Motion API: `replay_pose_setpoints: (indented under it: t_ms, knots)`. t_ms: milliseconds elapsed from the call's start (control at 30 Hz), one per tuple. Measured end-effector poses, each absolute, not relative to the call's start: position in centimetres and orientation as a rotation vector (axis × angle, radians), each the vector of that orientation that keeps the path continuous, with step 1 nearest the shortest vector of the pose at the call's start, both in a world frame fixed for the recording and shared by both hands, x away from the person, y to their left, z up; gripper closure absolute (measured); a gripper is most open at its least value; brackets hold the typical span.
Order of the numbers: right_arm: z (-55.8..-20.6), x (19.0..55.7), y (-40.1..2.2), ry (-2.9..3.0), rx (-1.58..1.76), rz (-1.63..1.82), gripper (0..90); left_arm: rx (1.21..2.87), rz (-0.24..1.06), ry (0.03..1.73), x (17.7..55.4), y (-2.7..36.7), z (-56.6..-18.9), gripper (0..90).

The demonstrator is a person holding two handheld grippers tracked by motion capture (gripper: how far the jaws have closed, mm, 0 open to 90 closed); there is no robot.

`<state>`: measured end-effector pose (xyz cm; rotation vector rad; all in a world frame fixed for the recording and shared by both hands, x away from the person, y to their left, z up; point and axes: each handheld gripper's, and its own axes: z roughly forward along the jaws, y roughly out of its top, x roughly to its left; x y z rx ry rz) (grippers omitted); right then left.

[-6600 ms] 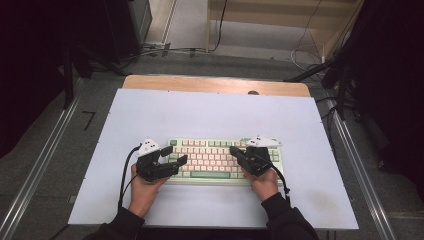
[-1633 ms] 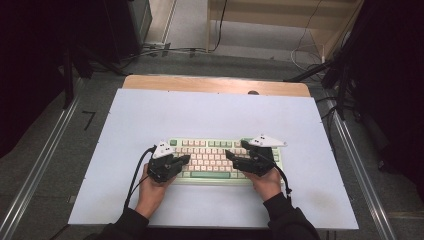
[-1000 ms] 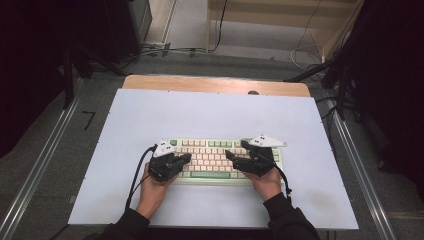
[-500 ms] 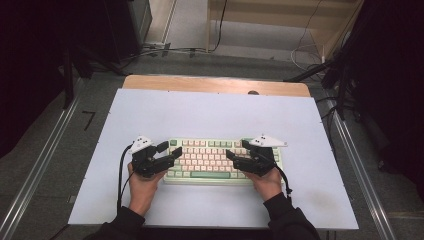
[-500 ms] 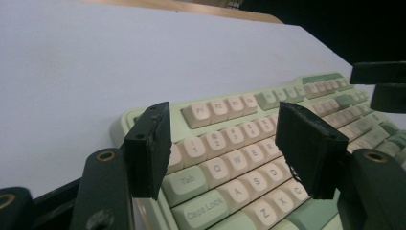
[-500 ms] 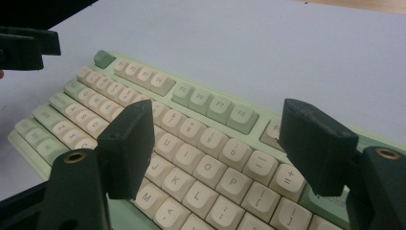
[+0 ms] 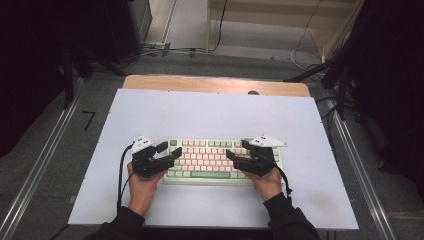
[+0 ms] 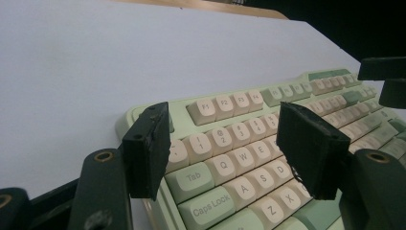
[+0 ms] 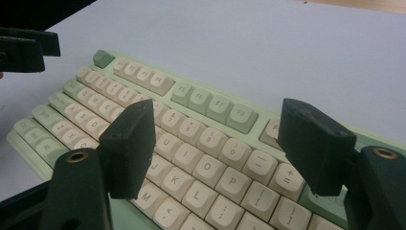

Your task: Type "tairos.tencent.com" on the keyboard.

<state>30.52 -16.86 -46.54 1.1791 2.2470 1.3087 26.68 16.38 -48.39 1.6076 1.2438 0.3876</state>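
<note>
A mint-green keyboard (image 7: 210, 157) with cream keys lies on the white table cover, near the front. My left gripper (image 7: 171, 149) hovers at the keyboard's left end, pointing right. Its jaws have just swung wide open from nearly shut, then eased in slightly. In the left gripper view the gripper (image 8: 230, 148) stands open above the keyboard (image 8: 225, 103), over the Tab and Q keys, gripping nothing. My right gripper (image 7: 236, 148) points left over the right half. Its view shows it (image 9: 218, 143) open above the keyboard (image 9: 191, 100), clear of the keys.
The white cover (image 7: 215, 115) stretches wide behind the keyboard, with a wooden table strip (image 7: 215, 85) at its back. Metal rails (image 7: 40, 165) run along both sides. Cables lie on the floor beyond. The other gripper's black jaws show far off (image 8: 383, 79) (image 9: 24, 48).
The left hand has shifted left, from over the keyboard's left keys to its left end, and its jaws have gone from nearly shut to wide open. The right hand has stayed put.
</note>
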Motion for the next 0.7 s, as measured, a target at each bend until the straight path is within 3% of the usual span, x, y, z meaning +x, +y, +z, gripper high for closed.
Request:
replay_pose_setpoints:
  t_ms: [200,267,533,700]
  knots:
    - [-46.54,30.42,-16.80,2.238,1.171,1.298,34.3,1.606,0.390,1.246,26.65,16.38,-48.38,38.4]
    - [-46.51,30.35,-16.88,2.226,1.173,1.299,41.7,1.603,0.392,1.246,26.63,16.41,-48.35,38.4]
    - [-46.54,30.18,-17.41,2.205,1.181,1.321,86.3,1.601,0.394,1.246,26.62,16.43,-48.37,39.3]
    - [-46.50,30.09,-17.53,2.219,1.182,1.318,87.4,1.603,0.395,1.249,26.60,16.41,-48.38,39.4]
